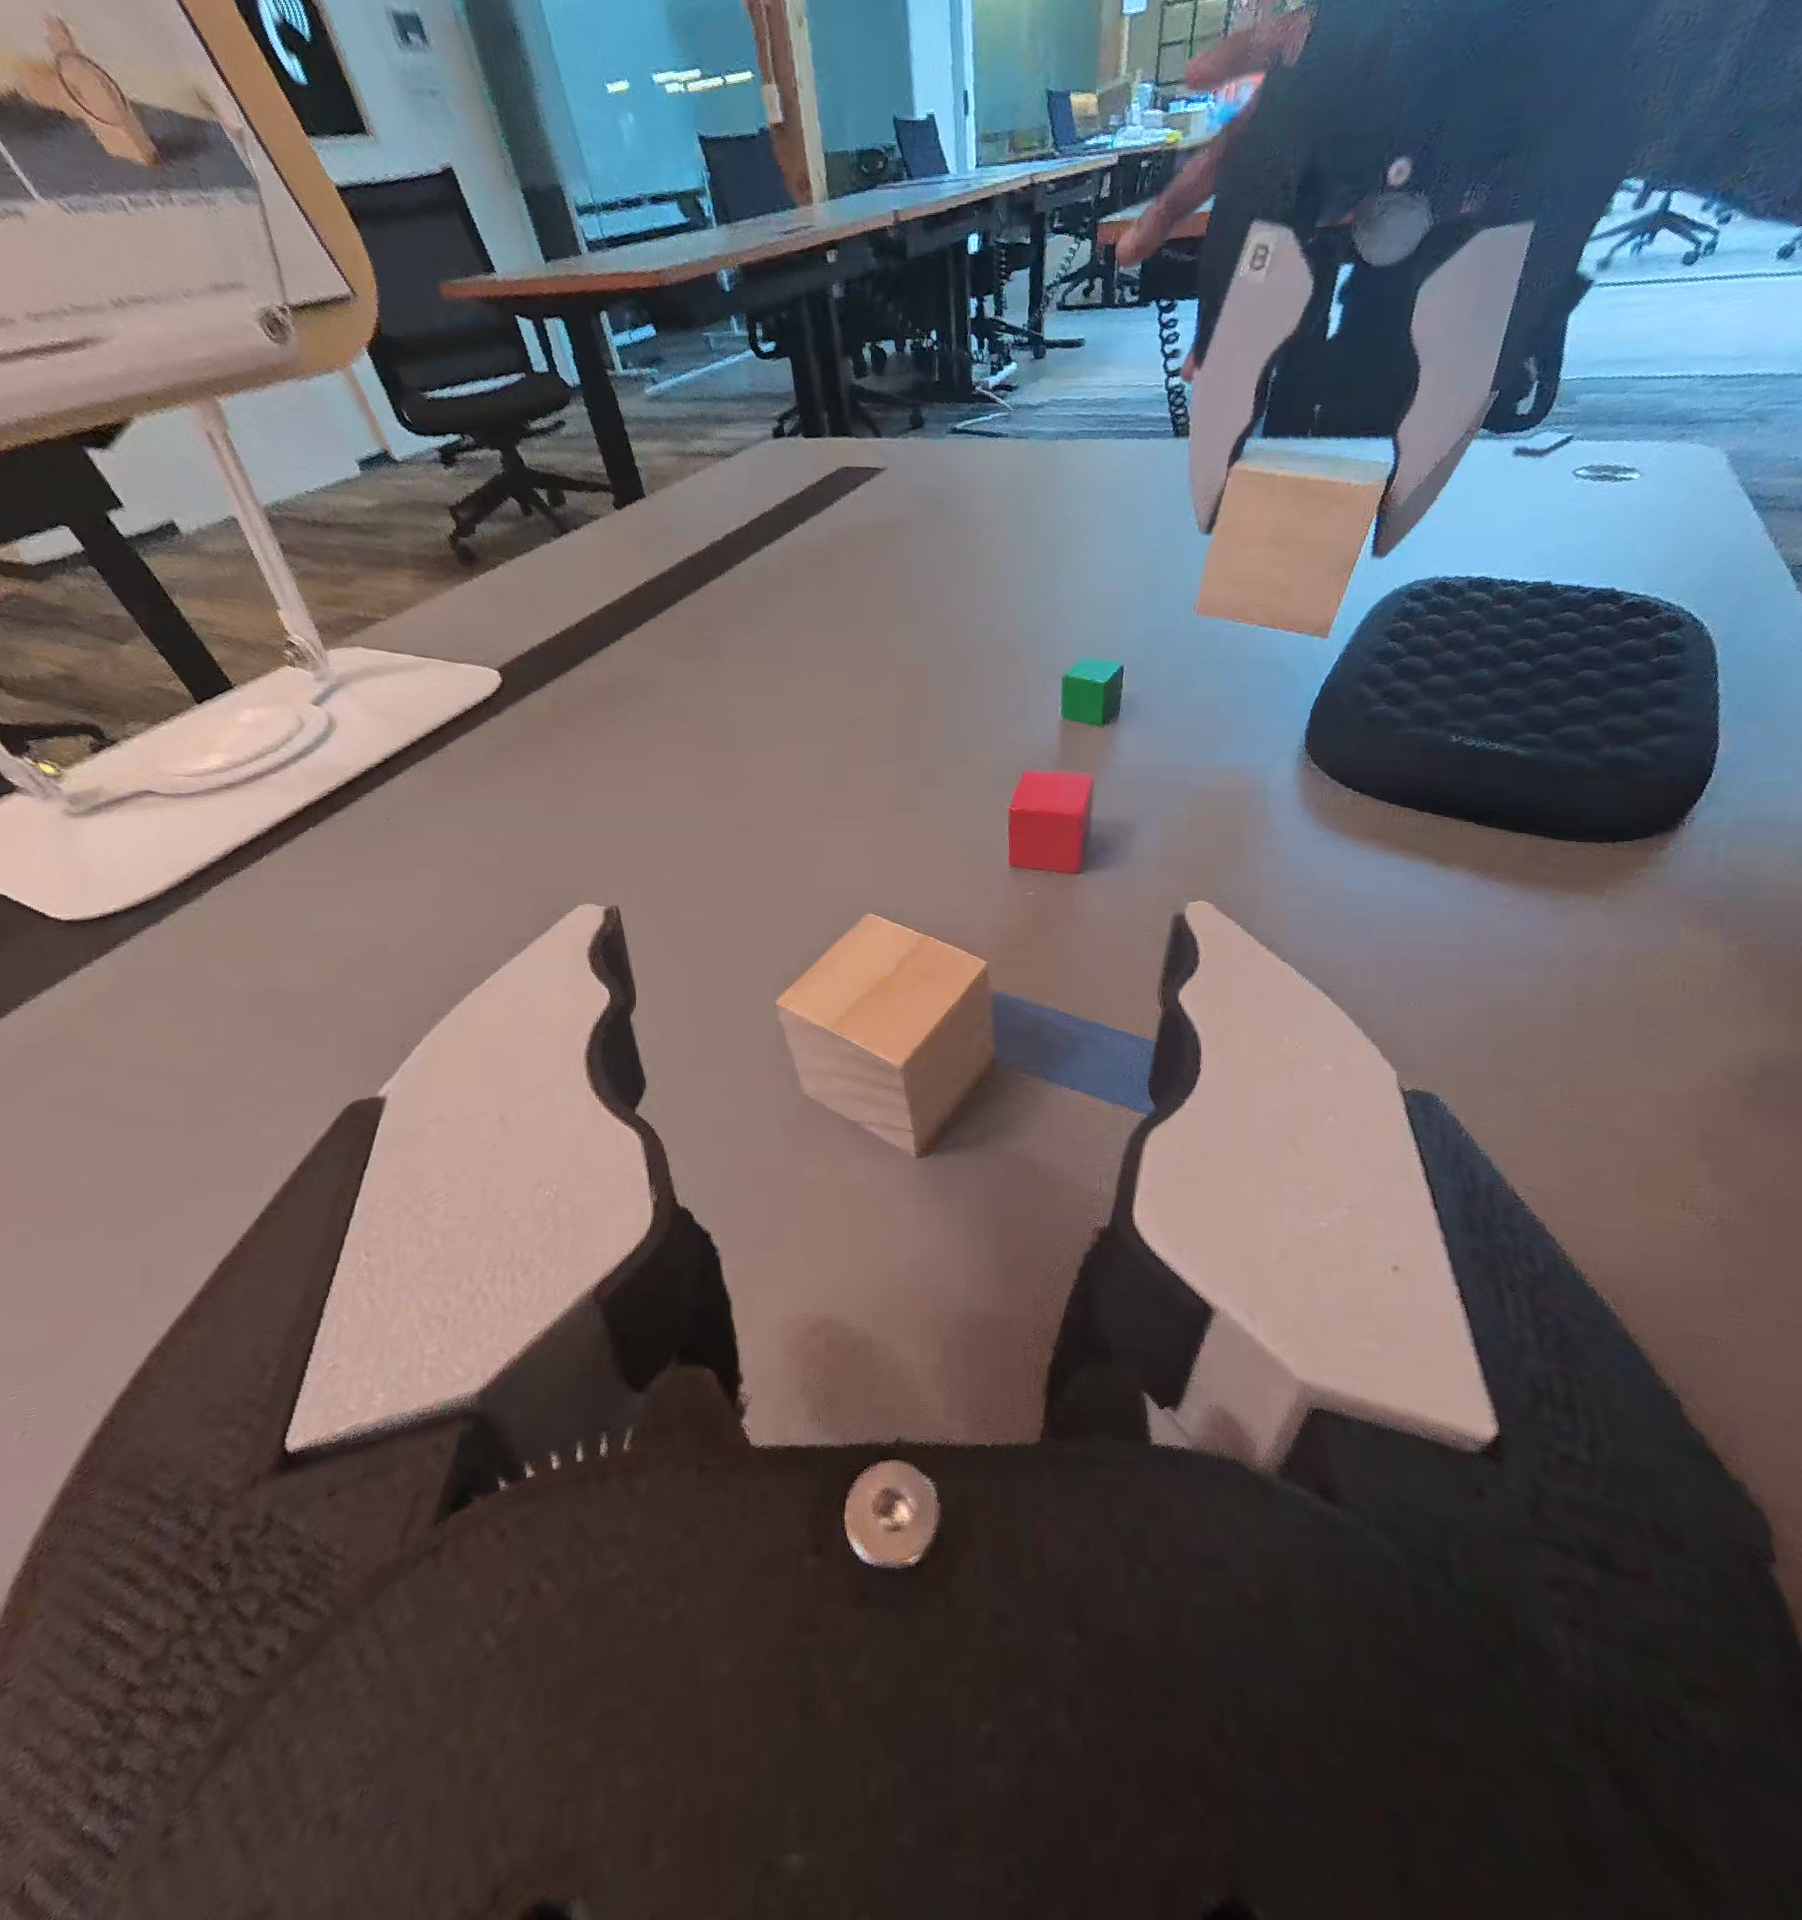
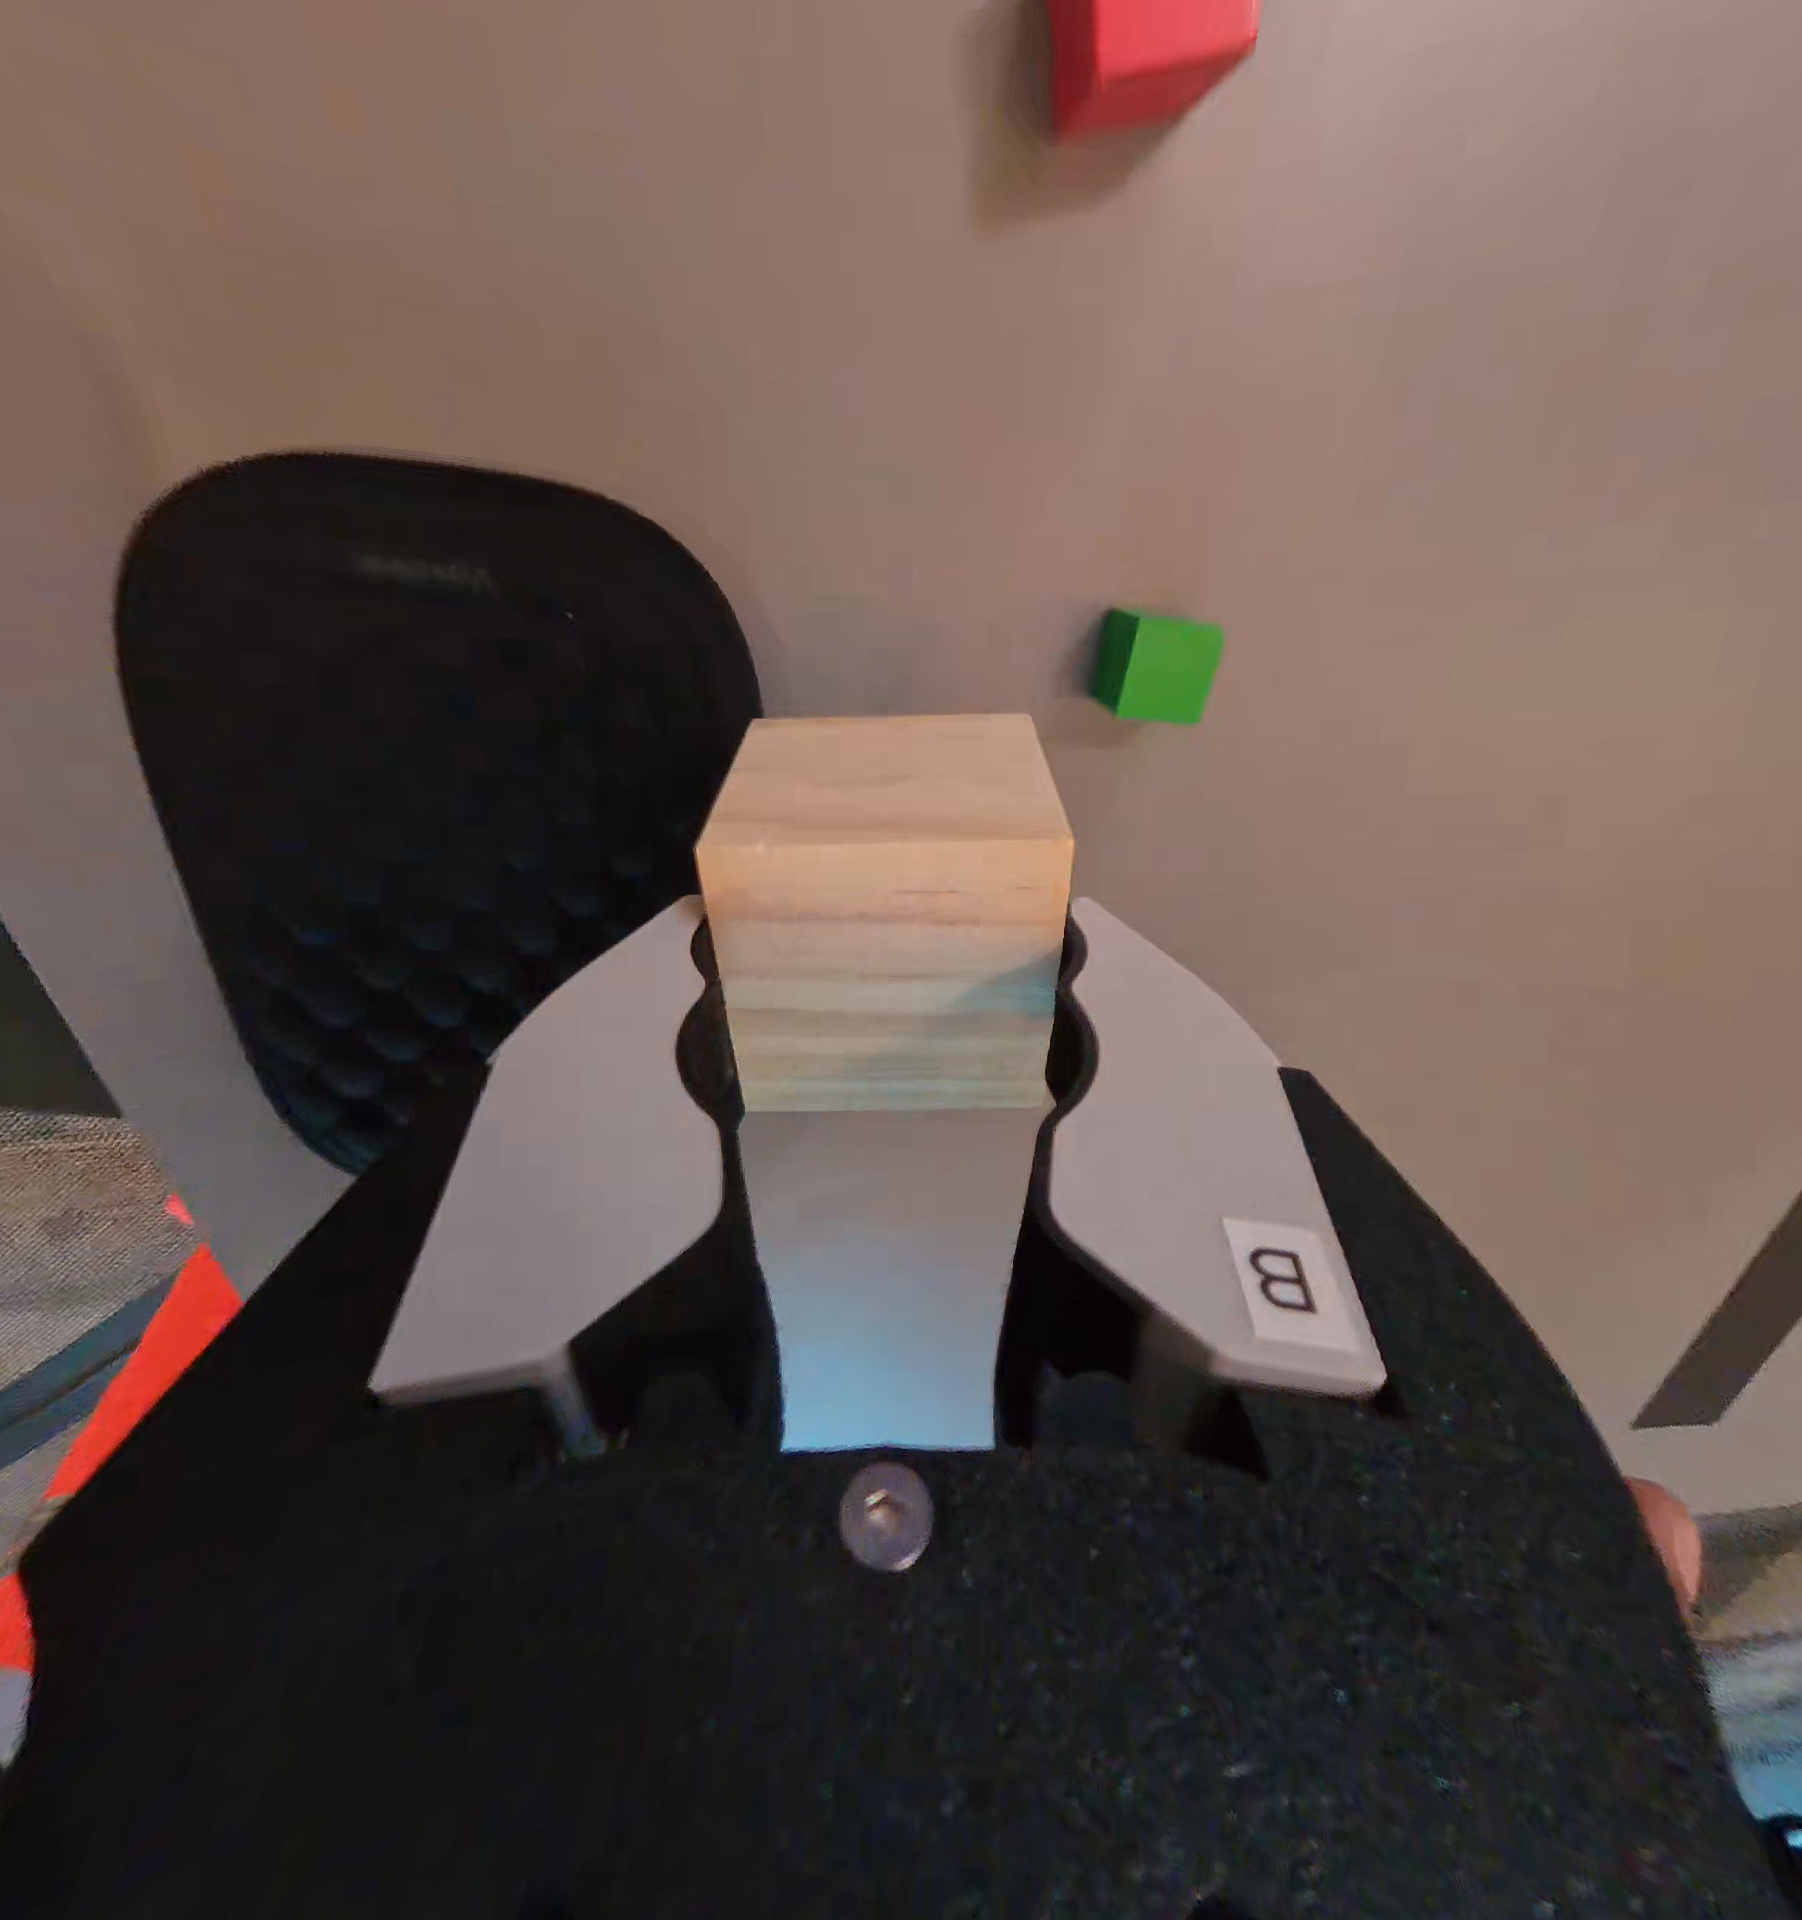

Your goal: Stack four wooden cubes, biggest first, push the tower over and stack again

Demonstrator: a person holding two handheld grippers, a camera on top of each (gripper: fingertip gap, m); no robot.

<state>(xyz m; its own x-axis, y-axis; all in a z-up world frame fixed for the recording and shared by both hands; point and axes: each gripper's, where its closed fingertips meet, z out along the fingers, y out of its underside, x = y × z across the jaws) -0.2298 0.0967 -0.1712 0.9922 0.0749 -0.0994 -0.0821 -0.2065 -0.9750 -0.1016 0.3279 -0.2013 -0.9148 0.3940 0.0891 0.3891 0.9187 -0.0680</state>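
Observation:
My left gripper is open low over the grey table. A plain wooden cube stands between its fingertips on the table, with gaps on both sides, next to a strip of blue tape. Beyond it stand a red cube and a smaller green cube. My right gripper is shut on a second plain wooden cube and holds it in the air; it shows at the far right in the left wrist view. The right wrist view also shows the green cube and red cube.
A black textured pad lies at the table's right side, below the right gripper. A white stand base with a board sits at the left. Desks and office chairs stand beyond the table's far edge.

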